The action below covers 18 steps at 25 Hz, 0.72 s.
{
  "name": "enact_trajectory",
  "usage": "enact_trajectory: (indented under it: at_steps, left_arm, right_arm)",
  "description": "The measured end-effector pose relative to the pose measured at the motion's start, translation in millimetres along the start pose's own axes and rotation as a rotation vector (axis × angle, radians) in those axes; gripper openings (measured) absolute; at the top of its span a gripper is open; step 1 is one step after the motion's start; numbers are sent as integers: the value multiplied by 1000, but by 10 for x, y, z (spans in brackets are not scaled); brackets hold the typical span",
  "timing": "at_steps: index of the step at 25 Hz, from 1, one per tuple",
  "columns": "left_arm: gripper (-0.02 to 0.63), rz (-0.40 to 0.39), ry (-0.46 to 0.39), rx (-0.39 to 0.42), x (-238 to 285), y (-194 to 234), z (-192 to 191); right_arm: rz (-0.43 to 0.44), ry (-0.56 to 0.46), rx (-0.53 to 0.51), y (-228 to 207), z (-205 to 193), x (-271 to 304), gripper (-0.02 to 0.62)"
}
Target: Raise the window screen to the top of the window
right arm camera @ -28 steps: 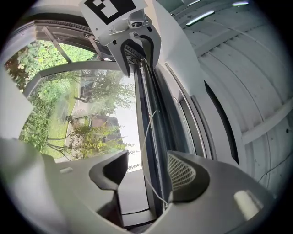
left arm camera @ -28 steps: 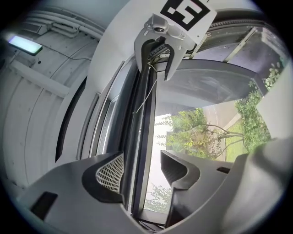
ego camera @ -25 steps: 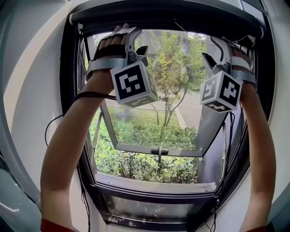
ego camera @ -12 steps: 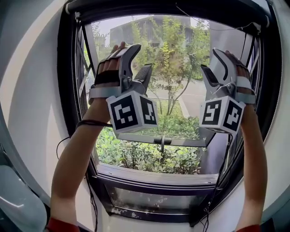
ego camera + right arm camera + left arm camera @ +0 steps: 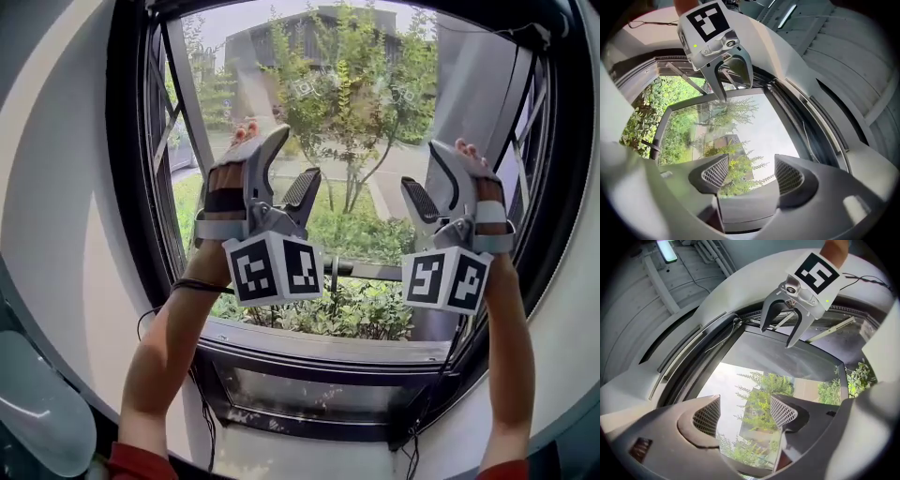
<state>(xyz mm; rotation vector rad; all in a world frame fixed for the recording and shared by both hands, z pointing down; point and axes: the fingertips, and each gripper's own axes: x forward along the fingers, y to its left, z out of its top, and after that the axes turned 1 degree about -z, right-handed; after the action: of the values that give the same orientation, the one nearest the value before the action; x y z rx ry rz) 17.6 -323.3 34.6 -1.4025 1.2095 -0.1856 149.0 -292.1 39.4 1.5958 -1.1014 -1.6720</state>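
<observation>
The window frame (image 5: 127, 187) fills the head view. The window screen (image 5: 511, 15) sits as a dark bar along its top edge, at 12 o'clock and well apart from both tools. The left hand-held gripper (image 5: 298, 155) and right hand-held gripper (image 5: 422, 164) have their jaws spread wide, just opening, with nothing between them.

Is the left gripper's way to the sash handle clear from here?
Likely yes: the left gripper, jaws just opened wider and empty, has nothing between it and the sash handle below.
</observation>
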Motion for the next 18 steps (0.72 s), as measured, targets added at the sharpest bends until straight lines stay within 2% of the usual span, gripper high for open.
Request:
enact_trajectory:
  at_steps: [4,7,11,18]
  left_arm:
    - [334,-45,8,-43,-122,-291,-84]
    - [376,-53,-6,-82,-211,-465,-115]
    - [380,-94,0,-113,-408,-743,-163]
    - [379,-149,19,-201,-848,-1099,-246]
  right_arm:
    - [57,6,33,276,-61,-144,327]
    - [104,7,38,491,-98,-230,339]
    - [159,8,65,770,-143,-441,356]
    - [215,21,194,1176,-180,-880,356]
